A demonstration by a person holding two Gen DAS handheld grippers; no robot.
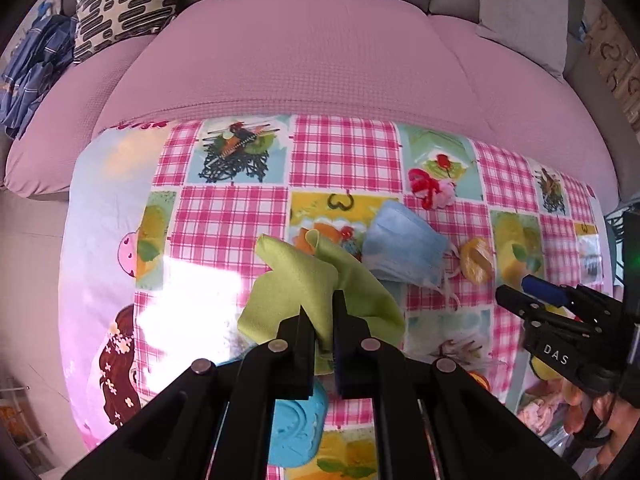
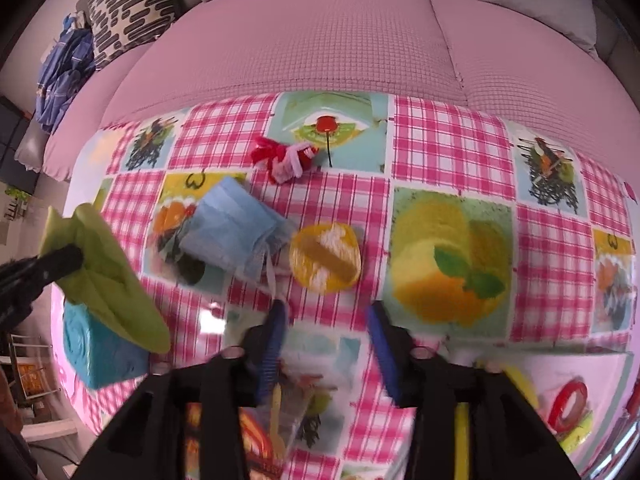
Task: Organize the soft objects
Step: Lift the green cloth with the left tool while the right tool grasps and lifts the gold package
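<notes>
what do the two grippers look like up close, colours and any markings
Both are black, angular linkage frames with round silver pivot pins. The left gripper has flat black fingers with a dark blue pad on the inner face of one. The right gripper has ribbed blue pads on its fingers; seen from the left wrist, its body carries white letters "DAS" and a bare hand grips it.

Bright daylight, heavy glare blowing out the glossy tablecloth [image 1: 192, 292] just left of my left tongs [image 1: 322, 312], my right tongs [image 2: 328, 316] motion-smeared with soft foreground, both views fisheye-bent and vignetted black at the corners.
</notes>
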